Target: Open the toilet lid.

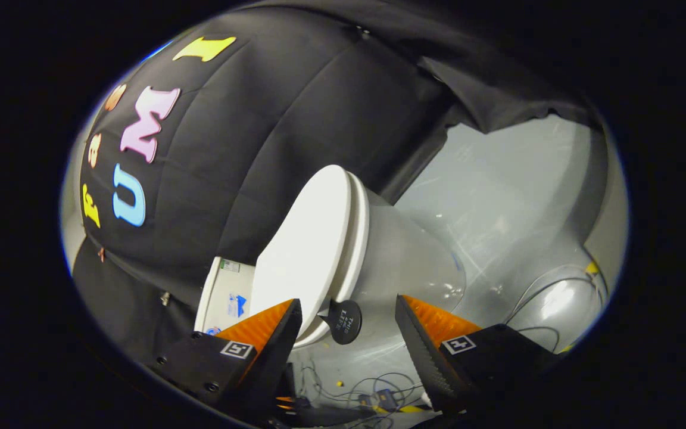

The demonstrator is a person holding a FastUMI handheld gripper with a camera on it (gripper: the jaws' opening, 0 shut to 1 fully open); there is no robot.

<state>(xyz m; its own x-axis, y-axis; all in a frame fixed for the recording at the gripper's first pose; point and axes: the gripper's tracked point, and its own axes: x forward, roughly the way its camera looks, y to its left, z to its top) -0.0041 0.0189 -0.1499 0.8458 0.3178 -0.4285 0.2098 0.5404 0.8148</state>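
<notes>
The gripper (349, 313) has its jaws standing wide apart, gripping nothing. Between the fingertips sits a small round black tab (343, 321) fixed to the front edge of the toilet lid (304, 250). The lid lies closed on the toilet bowl (405, 268), just ahead of the fingers. Beyond the lid stands the tank (224, 295). Cables (373, 393) trail on the grey floor (510, 196) beside the bowl.

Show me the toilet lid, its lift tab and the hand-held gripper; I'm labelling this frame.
toilet lid (304, 250): gripper view, on its flat top face.
lift tab (343, 322): gripper view, on the dark round disc.
hand-held gripper (349, 328): gripper view, midway between its open fingertips.
</notes>
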